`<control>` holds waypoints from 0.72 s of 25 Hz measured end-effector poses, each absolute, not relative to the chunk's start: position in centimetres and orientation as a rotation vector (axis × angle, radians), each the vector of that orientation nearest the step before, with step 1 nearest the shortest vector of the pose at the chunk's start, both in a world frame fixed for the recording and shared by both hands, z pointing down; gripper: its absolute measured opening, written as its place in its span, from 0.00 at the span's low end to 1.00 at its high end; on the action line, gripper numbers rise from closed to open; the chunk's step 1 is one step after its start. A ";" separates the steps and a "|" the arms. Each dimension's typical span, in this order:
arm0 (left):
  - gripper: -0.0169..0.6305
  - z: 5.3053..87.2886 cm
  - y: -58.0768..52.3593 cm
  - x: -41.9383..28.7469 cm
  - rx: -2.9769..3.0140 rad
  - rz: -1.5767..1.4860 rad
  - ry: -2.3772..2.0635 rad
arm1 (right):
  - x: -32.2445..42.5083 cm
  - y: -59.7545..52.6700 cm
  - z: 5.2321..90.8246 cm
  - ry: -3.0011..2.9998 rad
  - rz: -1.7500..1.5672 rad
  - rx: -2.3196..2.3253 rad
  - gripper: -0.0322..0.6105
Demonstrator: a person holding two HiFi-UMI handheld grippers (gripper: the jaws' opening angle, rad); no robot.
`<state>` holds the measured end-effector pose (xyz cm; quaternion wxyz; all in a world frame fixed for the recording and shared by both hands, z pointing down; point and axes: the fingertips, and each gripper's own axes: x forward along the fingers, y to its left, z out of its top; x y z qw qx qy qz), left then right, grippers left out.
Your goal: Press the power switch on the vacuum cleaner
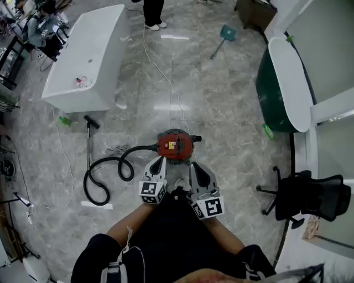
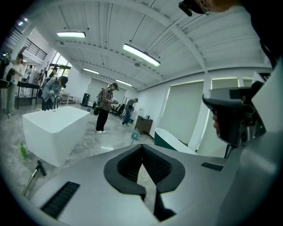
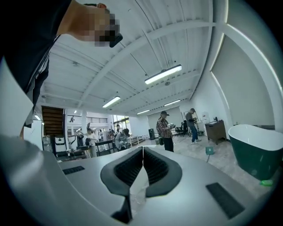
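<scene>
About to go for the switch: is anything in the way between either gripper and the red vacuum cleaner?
Nothing visible. From the head view, the left gripper and right gripper hang right by the vacuum cleaner, whose top is uncovered; its hose curls away to the left.

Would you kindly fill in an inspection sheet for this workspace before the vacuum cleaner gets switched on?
Surface: grey polished floor.
Job's things: round red vacuum cleaner on the floor, just ahead of both grippers; its black hose loops to the left.
Clutter: small green bottle; teal long-handled tool.
Grippers: left gripper and right gripper both shut, nothing held, not touching the vacuum.
Cables: white cord runs away from the vacuum.
Surroundings: white rectangular bathtub, dark green bathtub, black office chair, a person standing.
</scene>
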<state>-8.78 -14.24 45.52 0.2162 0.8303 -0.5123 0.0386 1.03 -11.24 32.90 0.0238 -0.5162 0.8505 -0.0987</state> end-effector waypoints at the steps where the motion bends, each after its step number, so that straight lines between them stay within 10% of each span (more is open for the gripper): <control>1: 0.05 44.0 -14.2 -8.7 2.329 0.079 -1.419 | 0.8 -11.5 32.4 2.653 -0.282 -1.594 0.08; 18: 0.05 31.4 -13.2 -8.0 2.541 -0.127 -1.492 | -0.7 -12.1 28.5 2.727 -0.096 -1.509 0.08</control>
